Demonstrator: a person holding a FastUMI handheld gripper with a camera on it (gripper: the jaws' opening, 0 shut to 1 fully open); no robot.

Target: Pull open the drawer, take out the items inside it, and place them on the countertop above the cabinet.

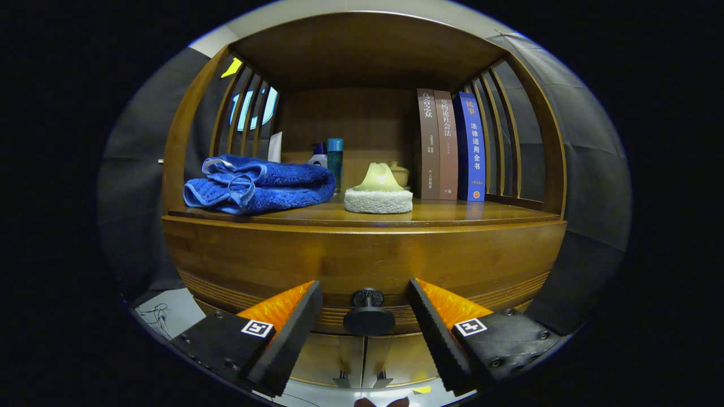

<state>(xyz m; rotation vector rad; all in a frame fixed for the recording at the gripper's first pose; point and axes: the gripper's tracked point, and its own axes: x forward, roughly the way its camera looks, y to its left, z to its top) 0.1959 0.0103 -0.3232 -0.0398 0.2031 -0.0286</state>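
Observation:
A wooden cabinet's closed drawer front (362, 265) faces me, with a dark round knob (369, 317) low at its middle. My gripper (365, 294) is open, and the knob sits between its two fingers without either one touching it. Above the drawer runs the wooden countertop (452, 215). On it lie a folded blue towel (257, 183) at the left and a white sponge with a pale yellow top (378, 191) near the middle. The drawer's inside is hidden.
Three upright books (449, 144) stand at the right of the countertop. Small bottles (329, 155) and a pale lidded pot (399, 172) sit at the back. Slatted wooden sides and a roof enclose the countertop. Cabinet doors (362, 353) lie below the drawer.

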